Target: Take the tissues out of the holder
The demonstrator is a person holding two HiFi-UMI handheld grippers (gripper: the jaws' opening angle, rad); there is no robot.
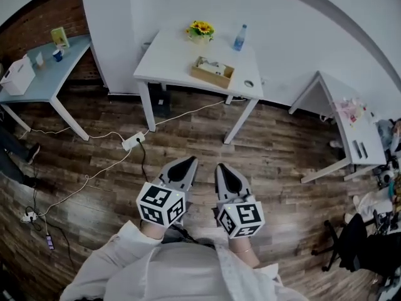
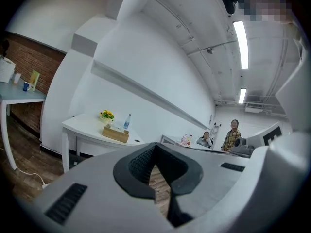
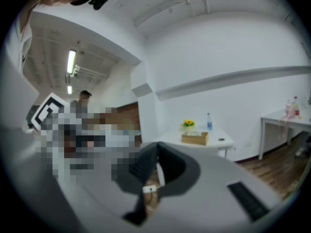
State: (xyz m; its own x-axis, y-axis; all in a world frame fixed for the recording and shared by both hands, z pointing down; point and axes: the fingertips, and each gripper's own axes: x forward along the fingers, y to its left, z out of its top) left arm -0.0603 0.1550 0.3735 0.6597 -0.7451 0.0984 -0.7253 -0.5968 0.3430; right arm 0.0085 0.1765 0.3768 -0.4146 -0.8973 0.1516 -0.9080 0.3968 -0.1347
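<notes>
The wooden tissue holder sits on a white table across the room, with white tissue showing in its top. It also appears small and far off as the holder in the left gripper view and the holder in the right gripper view. My left gripper and right gripper are held side by side close to my body, over the wooden floor, pointing toward that table. The left gripper is shut with nothing between its jaws. The right gripper looks shut and empty too.
Yellow flowers and a water bottle stand behind the holder. A pale blue table with a white box is at the left, another white table at the right. Cables and a power strip lie on the floor. Two people are far off.
</notes>
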